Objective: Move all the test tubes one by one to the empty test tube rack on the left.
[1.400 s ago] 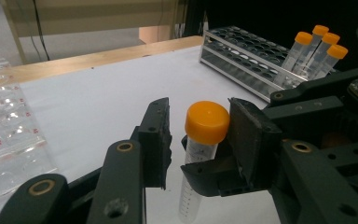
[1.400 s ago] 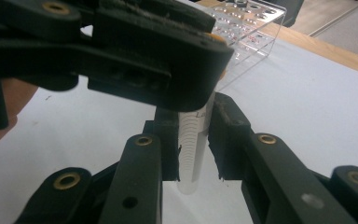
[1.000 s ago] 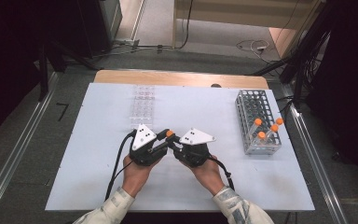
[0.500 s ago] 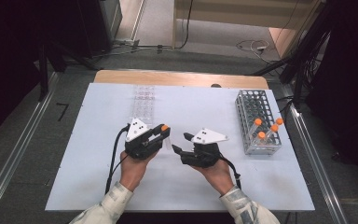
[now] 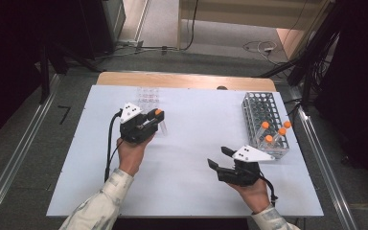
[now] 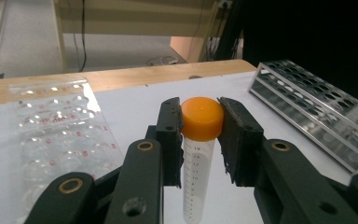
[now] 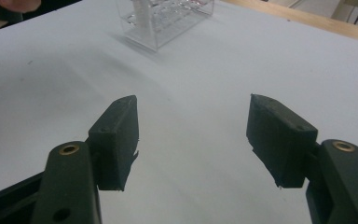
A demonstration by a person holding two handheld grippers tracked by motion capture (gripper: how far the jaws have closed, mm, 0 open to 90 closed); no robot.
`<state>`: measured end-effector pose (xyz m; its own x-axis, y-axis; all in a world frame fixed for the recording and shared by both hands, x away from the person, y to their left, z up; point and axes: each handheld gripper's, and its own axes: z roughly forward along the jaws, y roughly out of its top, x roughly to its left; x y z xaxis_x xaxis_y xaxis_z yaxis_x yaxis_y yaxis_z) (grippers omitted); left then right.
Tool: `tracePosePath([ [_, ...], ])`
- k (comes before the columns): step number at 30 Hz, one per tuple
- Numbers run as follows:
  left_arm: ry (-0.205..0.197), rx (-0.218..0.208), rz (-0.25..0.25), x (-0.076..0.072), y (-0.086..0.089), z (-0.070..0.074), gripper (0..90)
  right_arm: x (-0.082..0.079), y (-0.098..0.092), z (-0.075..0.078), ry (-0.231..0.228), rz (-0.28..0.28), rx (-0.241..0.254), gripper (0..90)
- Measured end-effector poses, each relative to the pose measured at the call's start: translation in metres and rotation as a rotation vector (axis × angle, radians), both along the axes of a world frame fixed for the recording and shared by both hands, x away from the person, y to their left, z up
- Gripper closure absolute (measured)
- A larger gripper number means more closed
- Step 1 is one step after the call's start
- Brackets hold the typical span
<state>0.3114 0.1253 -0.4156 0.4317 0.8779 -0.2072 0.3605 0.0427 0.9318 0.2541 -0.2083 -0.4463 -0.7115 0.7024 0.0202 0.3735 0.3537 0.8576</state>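
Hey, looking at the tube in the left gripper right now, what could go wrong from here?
The left gripper clamps the tube only at its orange cap, so the body hangs free and might swing or slip out. It hangs close to the clear plastic rack, so a swing could knock that light rack. The right gripper, whose jaws have just been opening, is empty and far off, so it likely couldn't steady the tube.

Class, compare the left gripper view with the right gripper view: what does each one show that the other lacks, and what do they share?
Left gripper view: the left hand-held gripper clamps an orange-capped tube at its cap, with a metal rack to one side. Right gripper view: the right hand-held gripper stands open with nothing between its jaws. Both show the white table and the clear well plate.
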Motion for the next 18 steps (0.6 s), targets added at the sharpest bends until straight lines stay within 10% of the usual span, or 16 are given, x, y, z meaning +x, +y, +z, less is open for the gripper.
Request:
tracePosePath([
  [18, -0.04, 0.007, 0.118, 0.032, 0.018, 0.017, 70.0, -0.008, -0.042, -0.006, 0.001, -0.099, 0.005, 31.1],
])
